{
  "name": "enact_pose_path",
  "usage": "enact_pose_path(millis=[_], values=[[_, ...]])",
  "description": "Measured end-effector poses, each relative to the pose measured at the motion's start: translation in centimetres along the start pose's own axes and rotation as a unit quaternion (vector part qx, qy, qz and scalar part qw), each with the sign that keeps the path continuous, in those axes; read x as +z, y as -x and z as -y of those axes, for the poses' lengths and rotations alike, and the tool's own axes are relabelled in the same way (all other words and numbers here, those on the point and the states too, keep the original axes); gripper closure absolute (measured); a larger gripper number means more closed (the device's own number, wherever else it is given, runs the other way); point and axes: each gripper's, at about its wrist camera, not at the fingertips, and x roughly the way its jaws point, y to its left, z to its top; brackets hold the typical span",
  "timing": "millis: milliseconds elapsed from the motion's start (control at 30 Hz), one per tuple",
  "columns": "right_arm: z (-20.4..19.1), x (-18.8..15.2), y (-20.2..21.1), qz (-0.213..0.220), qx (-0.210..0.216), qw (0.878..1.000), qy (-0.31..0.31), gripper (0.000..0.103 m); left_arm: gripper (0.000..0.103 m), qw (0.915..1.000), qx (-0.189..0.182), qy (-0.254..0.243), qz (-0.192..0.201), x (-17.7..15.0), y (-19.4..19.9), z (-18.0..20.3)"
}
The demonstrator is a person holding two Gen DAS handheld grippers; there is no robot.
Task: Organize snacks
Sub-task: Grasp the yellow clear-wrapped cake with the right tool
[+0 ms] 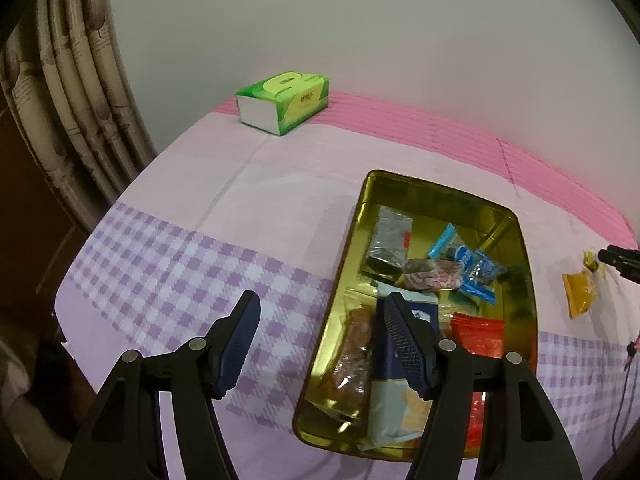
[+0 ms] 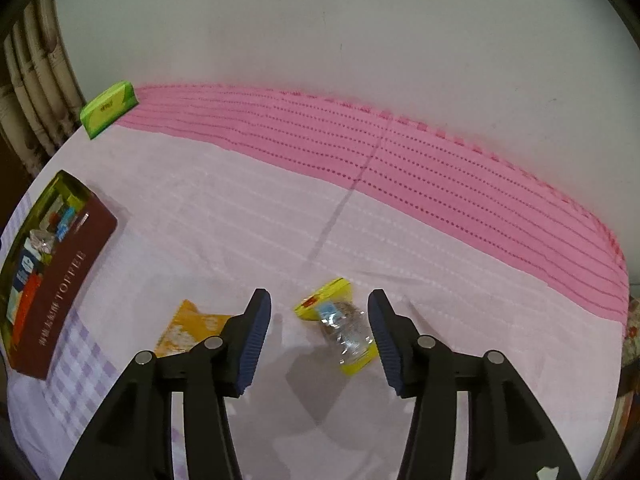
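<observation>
A gold tin (image 1: 440, 189) with maroon outer walls (image 2: 68, 280) lies open on the cloth and holds several wrapped snacks, among them blue packets (image 1: 480, 272) and a red one (image 1: 478, 332). My left gripper (image 1: 322, 300) hangs open over the tin's left rim, holding nothing. A yellow and clear snack packet (image 2: 338, 320) lies on the cloth between the fingers of my right gripper (image 2: 319, 296), which is open with its pads clear of the packet. An orange packet (image 2: 188, 326) lies just left of that gripper, seen also as the orange packet (image 1: 578, 294) right of the tin.
A green tissue box (image 1: 284, 102) stands at the table's far left by the wall. The pink and lilac checked tablecloth (image 1: 180, 272) covers the table. Folded curtains (image 1: 72, 92) hang at the left. A thin cable (image 1: 624, 392) runs down at the right edge.
</observation>
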Motion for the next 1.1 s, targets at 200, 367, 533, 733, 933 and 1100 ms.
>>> enact_pose_path(millis=[200,367,533,733,933,1100], values=[[1.3,-0.3,-2.0,-0.02,0.032,0.999,0.022,0.052,0.038,0.9997,-0.006,-0.02,-0.013,0.1,-0.1,2.2],[2.0,-0.9,-2.9,-0.031,0.061,0.997,0.022,0.052,0.038,0.9987,-0.015,-0.049,-0.009,0.6,0.5,5.0],[2.1,-2.4,-2.3,-0.015,0.071,0.997,0.0,0.058,0.037,0.9967,-0.033,-0.074,-0.001,1.4,0.8,8.0],[1.9,-3.4,-2.2,0.004,0.056,0.997,-0.05,0.066,0.037,0.9913,-0.053,-0.12,0.007,1.8,0.9,12.7],[1.7,-3.8,-2.3,0.028,0.03,0.995,-0.087,0.075,0.037,0.9846,-0.078,-0.156,0.009,1.5,1.0,17.3],[1.9,-5.1,-1.0,0.049,0.003,0.993,-0.104,0.08,0.037,0.9806,-0.106,-0.165,-0.001,1.0,0.3,20.6]])
